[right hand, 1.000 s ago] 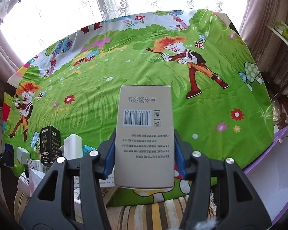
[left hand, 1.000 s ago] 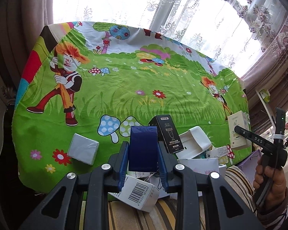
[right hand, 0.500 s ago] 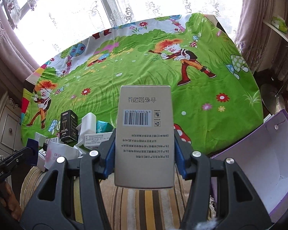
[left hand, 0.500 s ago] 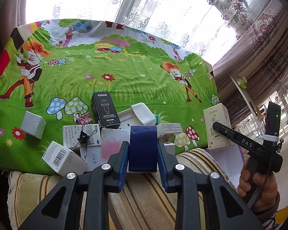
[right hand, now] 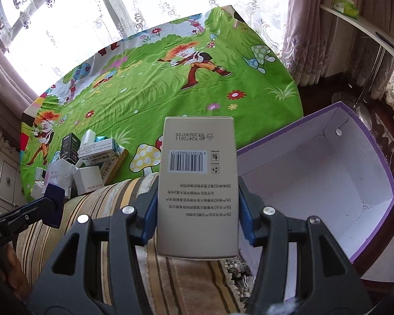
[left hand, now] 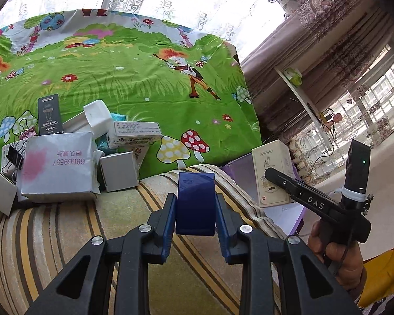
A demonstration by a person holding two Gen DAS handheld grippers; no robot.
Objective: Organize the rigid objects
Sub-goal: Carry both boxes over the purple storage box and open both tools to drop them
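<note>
The cloth (left hand: 134, 84) over the tabletop is bright green, printed with cartoon children with orange hair, spotted mushrooms and small red flowers; its far edge is white with coloured trees. The box (left hand: 195, 204) in the left hand-held gripper (left hand: 195, 225) is dark blue, between blue pads (left hand: 170, 218) on black arms. The box (right hand: 197, 186) in the right hand-held gripper (right hand: 197, 220) is beige with a black barcode on a white label. The open carton (right hand: 328, 183) is purple outside, white inside. The sofa cover (left hand: 65, 236) has beige, yellow and brown stripes.

A pile of small boxes (left hand: 65, 162) lies on the tablecloth (left hand: 134, 78), ahead and left of the left gripper (left hand: 195, 207). The open box (right hand: 328, 183) sits right of the right gripper (right hand: 197, 210), beside the table.
</note>
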